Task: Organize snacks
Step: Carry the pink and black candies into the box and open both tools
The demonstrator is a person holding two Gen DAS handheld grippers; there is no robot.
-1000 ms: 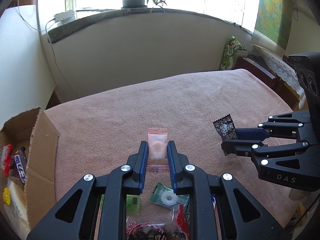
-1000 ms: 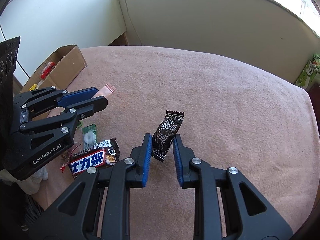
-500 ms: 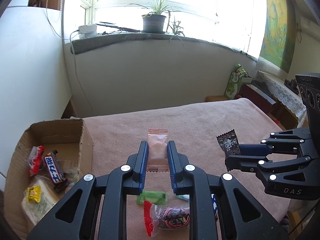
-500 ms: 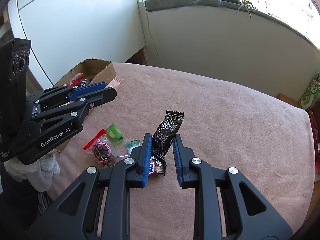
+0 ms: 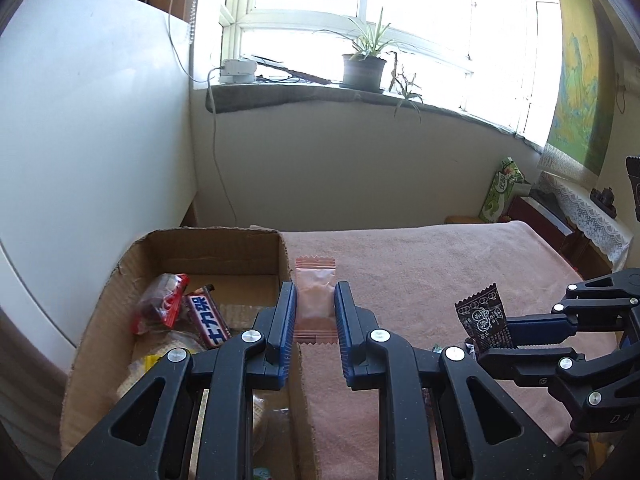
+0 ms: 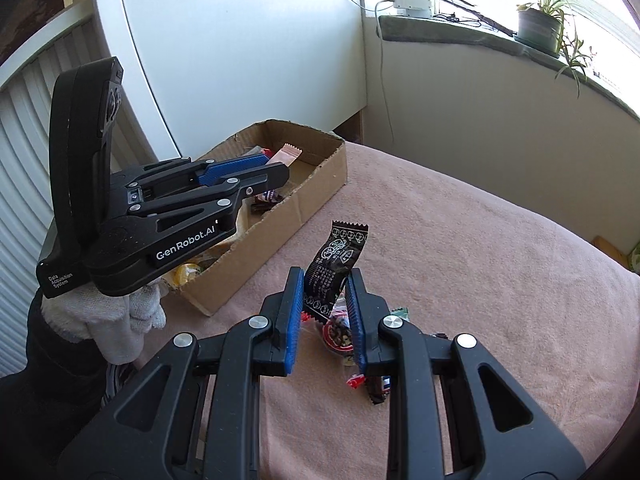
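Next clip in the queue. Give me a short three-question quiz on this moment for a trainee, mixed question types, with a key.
1. True or false: the left gripper is shut on a pink packet.
2. What is the right gripper holding? A) a green candy B) a black packet C) nothing
3. Fill in: in the right wrist view, the left gripper's tips hang over the open cardboard ____.

Key
1. True; the jaws clamp the pink packet on both sides.
2. B; the black packet stands between the closed jaws, above the pink cloth.
3. Box; it already holds several snacks.
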